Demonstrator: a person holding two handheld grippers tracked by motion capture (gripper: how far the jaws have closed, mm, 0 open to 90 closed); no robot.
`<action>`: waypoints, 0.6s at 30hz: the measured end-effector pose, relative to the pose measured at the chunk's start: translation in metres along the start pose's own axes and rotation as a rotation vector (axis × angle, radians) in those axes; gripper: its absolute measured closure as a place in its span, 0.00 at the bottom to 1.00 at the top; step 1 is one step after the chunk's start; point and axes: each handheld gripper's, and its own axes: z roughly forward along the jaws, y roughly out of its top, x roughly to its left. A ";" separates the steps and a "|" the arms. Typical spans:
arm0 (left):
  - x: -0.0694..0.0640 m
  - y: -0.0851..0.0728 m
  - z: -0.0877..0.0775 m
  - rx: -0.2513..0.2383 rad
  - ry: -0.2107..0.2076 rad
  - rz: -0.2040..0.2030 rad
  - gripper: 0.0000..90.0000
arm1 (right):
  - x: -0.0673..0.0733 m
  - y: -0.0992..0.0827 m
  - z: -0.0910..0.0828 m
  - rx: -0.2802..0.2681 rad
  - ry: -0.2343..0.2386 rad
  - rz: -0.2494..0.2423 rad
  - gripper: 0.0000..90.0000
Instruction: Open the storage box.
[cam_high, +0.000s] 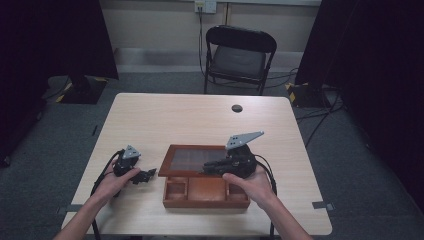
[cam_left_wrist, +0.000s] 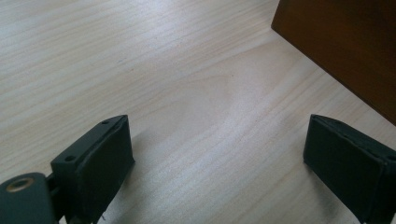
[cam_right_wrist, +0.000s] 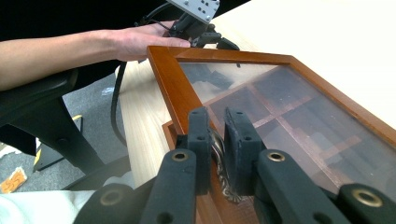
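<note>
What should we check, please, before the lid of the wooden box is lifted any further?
1. Right hand-held gripper closed on the lid's metal handle: ok.
2. Glass lid partly raised off the wooden box: ok.
3. Left hand-held gripper open and holding nothing: ok.
4. Left hand-held gripper steadying the box: not ok; it rests on the table beside it, apart from the box.
5. Box compartments free of loose items: cannot tell; the front ones look empty, the rest lie under the lid.
6. Hinge condition: cannot tell.
</note>
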 end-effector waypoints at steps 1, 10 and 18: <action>0.000 0.000 0.000 0.000 0.000 0.000 0.08 | 0.000 0.001 0.000 -0.001 0.000 0.001 0.91; 0.000 0.000 0.000 0.000 0.000 0.000 0.08 | -0.001 0.003 -0.002 -0.009 -0.005 0.002 0.91; 0.000 0.000 0.000 0.000 0.000 -0.001 0.08 | -0.002 0.005 -0.003 -0.019 -0.009 0.001 0.91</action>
